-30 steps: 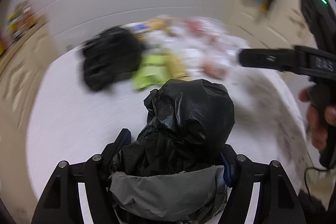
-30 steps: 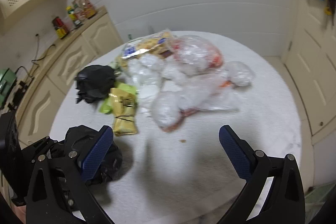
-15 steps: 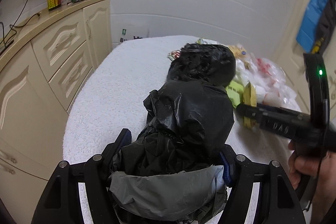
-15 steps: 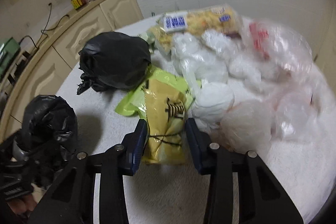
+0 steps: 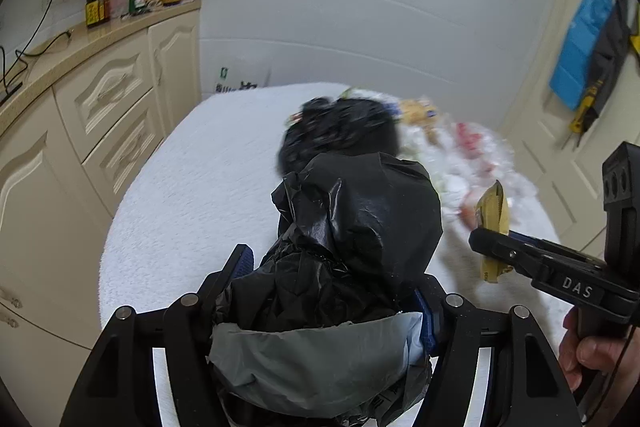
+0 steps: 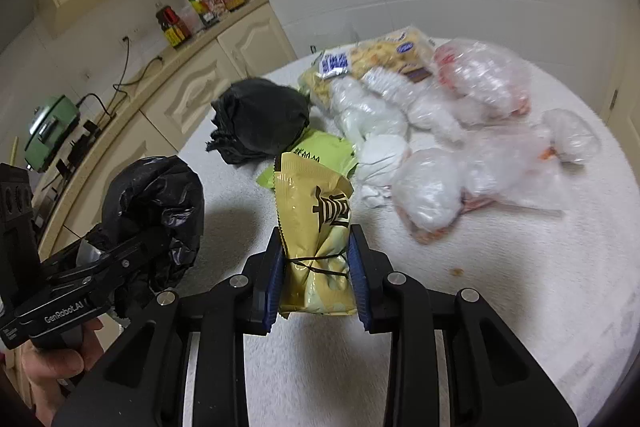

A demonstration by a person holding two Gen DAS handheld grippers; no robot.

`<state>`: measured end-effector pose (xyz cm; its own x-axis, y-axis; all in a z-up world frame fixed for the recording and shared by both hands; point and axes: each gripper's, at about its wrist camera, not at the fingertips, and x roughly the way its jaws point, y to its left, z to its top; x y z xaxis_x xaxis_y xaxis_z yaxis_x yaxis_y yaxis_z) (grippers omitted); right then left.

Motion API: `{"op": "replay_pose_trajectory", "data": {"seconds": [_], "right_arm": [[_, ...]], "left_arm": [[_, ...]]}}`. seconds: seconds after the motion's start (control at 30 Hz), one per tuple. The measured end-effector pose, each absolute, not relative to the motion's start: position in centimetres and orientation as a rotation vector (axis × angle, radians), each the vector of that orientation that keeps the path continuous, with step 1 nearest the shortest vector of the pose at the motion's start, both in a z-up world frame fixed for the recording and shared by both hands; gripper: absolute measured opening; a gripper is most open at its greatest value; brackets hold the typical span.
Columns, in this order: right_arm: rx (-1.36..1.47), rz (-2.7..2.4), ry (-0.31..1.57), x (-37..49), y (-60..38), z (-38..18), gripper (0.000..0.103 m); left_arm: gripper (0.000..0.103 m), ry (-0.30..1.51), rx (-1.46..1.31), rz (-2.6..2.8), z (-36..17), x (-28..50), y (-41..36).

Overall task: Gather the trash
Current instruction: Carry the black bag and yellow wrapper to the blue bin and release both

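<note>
While left tongs (image 5: 336, 291) clamp crinkly black bag (image 5: 356, 223), right tongs (image 6: 316, 267) pinch glossy yellow snack pkt (image 6: 316, 227).

"DAS" stands on the right gripper (image 5: 494, 251); "GenRobot.AI" on the left gripper (image 6: 132, 251)

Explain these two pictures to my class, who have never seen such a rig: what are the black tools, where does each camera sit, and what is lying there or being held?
No robot here: a person holds a hand tool with a two-finger claw in each hand. Each tool carries a camera looking along its fingers.

The left camera shows the left claw shut on a black trash bag. The right camera shows the right claw shut on a yellow snack packet.

On the white table lie another black bag, a green packet, a biscuit packet and several clear plastic bags.
</note>
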<state>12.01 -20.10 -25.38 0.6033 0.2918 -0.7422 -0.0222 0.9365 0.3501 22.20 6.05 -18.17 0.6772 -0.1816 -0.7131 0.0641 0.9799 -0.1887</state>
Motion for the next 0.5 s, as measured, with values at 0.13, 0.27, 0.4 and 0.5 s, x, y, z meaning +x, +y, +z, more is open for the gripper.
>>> {"op": "replay_pose_trajectory", "data": {"seconds": [0.13, 0.27, 0.4, 0.5], "right_arm": [[0.354, 0.188, 0.848, 10.0, -22.3, -22.9, 0.030], [0.368, 0.153, 0.789, 8.2, -25.1, -20.4, 0.030], [0.392, 0.083, 0.730, 5.9, -29.7, -18.1, 0.030], [0.412, 0.019, 0.694, 3.8, -33.5, -16.9, 0.030]], "left_arm": [[0.065, 0.764, -0.138, -0.171, -15.9, 21.0, 3.8], [0.065, 0.706, -0.108, -0.229, -13.0, 20.2, 0.2], [0.065, 0.673, -0.073, -0.307, -11.3, 20.0, -4.4], [0.065, 0.661, -0.055, -0.386, -10.4, 20.1, -8.7]]}}
